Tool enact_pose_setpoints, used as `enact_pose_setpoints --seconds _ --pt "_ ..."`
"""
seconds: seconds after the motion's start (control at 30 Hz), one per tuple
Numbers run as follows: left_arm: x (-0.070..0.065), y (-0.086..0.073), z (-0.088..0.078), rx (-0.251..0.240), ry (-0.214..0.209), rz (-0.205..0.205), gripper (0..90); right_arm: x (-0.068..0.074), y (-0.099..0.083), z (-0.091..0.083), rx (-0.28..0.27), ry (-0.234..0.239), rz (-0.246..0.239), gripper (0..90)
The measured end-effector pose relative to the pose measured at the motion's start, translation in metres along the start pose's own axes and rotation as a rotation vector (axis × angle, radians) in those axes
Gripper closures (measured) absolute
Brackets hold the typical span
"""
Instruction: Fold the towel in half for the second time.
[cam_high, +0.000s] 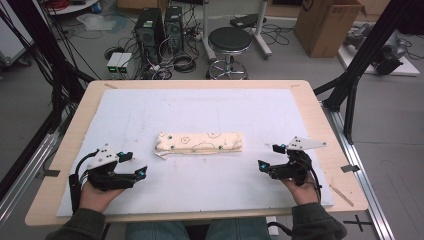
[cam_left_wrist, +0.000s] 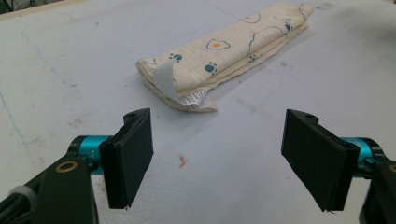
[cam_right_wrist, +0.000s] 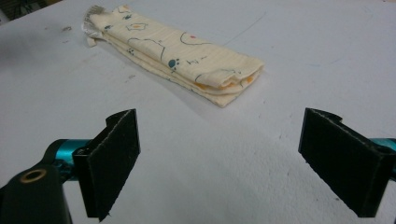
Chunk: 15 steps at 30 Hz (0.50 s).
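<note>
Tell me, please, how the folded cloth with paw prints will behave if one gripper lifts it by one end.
The folded cloth is soft stacked layers, so it would probably sag and unfold. It looks light. Its loose label and corner already stick out, so pushing may crumple it rather than slide it whole.

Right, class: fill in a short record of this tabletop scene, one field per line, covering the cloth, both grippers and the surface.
Item: folded cloth, cream with paw and egg prints
Cloth state: folded into a long strip, lying flat, a white label sticking out at its left end
Surface: white mat on a wooden table
Left gripper: open, holding nothing, apart from the cloth on its left side
Right gripper: open, holding nothing, apart from the cloth on its right side
Contact: neither gripper touches the cloth
</note>
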<state>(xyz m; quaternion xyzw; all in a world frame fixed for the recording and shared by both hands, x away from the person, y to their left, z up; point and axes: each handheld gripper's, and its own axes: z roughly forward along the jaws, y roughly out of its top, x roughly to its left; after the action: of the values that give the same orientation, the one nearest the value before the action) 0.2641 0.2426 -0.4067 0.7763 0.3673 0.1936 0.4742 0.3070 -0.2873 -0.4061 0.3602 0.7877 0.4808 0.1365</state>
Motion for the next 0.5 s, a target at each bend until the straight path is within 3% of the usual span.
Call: enact_pose_setpoints --seconds 0.5 --pt "-0.004 -0.008 -0.003 0.029 0.008 0.01 25.4 0.006 -0.017 -0.014 0.007 -0.012 0.005 11.8"
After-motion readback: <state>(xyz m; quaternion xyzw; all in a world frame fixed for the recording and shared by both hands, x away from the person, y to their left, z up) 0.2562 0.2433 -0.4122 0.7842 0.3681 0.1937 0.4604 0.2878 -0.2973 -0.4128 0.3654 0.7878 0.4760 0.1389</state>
